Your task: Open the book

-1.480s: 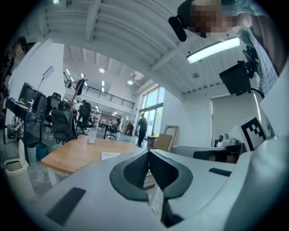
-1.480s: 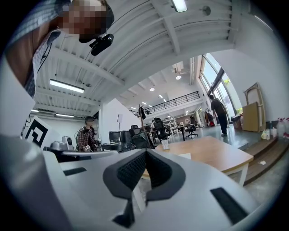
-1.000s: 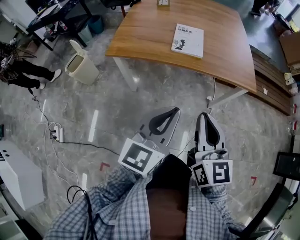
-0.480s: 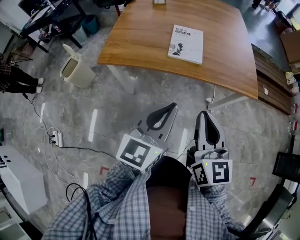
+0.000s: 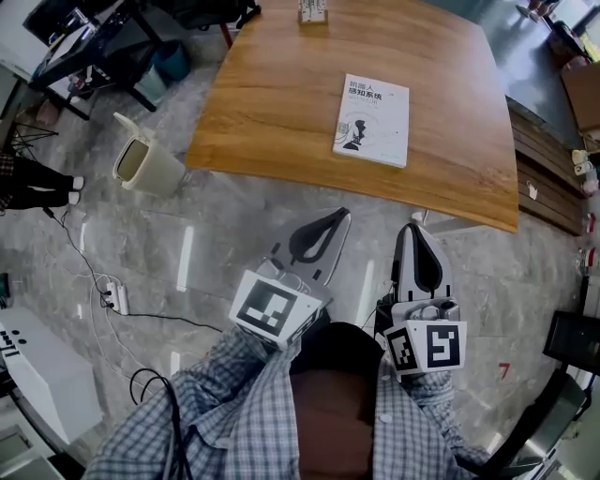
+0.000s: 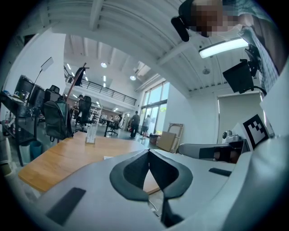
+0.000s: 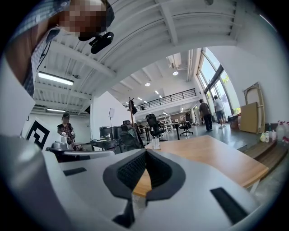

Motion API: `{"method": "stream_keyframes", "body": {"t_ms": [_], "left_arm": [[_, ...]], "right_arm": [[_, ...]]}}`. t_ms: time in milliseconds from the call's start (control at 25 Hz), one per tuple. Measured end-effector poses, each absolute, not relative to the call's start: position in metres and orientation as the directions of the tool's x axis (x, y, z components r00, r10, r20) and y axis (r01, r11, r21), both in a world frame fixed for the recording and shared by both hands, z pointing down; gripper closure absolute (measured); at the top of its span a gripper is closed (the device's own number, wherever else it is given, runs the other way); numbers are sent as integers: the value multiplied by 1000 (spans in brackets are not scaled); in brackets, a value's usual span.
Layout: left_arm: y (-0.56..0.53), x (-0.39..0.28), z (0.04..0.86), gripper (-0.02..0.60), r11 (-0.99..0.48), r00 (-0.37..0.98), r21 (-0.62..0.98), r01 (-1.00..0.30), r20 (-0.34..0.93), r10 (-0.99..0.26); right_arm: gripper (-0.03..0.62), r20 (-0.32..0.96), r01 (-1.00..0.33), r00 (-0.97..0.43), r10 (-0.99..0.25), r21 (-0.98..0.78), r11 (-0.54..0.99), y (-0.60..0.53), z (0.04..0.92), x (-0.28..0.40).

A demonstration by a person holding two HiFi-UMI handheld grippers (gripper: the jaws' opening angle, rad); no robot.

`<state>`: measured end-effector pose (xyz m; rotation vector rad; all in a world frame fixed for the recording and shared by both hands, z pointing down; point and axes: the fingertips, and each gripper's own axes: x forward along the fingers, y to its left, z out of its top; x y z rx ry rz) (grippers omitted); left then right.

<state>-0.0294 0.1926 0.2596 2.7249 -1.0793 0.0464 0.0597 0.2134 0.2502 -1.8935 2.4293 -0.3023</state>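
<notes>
A closed white book (image 5: 371,120) with a dark cover figure lies flat on the wooden table (image 5: 272,103), toward its right half. My left gripper (image 5: 341,215) and right gripper (image 5: 412,228) are held side by side over the floor, short of the table's near edge. Both are shut with nothing between the jaws. In the left gripper view the left gripper (image 6: 149,151) points at the table (image 6: 49,160), where the book is only a thin white sliver (image 6: 108,157). The right gripper (image 7: 146,151) faces the table (image 7: 216,158) from low down.
A cream waste bin (image 5: 141,161) stands on the floor left of the table. A power strip (image 5: 117,298) and cables lie on the grey floor at left. A small clear stand (image 5: 312,9) sits at the table's far edge. White table legs (image 5: 427,221) sit just ahead of the right gripper.
The table and book have slid lower in the head view and now lie nearer to both grippers. Both grippers stay shut and keep their pose.
</notes>
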Motion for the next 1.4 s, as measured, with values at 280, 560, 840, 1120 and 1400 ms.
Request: {"method": "stream_keyframes", "body": {"t_ms": [280, 560, 840, 1120, 1400], "left_arm": [[128, -31, 266, 574, -728, 751, 189, -659, 111, -651], [86, -35, 263, 574, -741, 765, 194, -643, 105, -636], [65, -34, 273, 574, -734, 762, 207, -647, 136, -633], [37, -15, 286, 574, -725, 753, 204, -658, 159, -638], [-12, 17, 297, 574, -695, 728, 219, -685, 191, -658]], "right_arm": [[576, 83, -961, -228, -970, -177, 211, 148, 253, 57], [576, 98, -966, -195, -976, -191, 174, 111, 255, 55], [576, 130, -968, -182, -975, -200, 154, 92, 265, 61], [576, 127, -963, -194, -973, -215, 164, 58, 276, 83], [576, 138, -955, -235, -962, -217, 202, 5, 280, 113]]}}
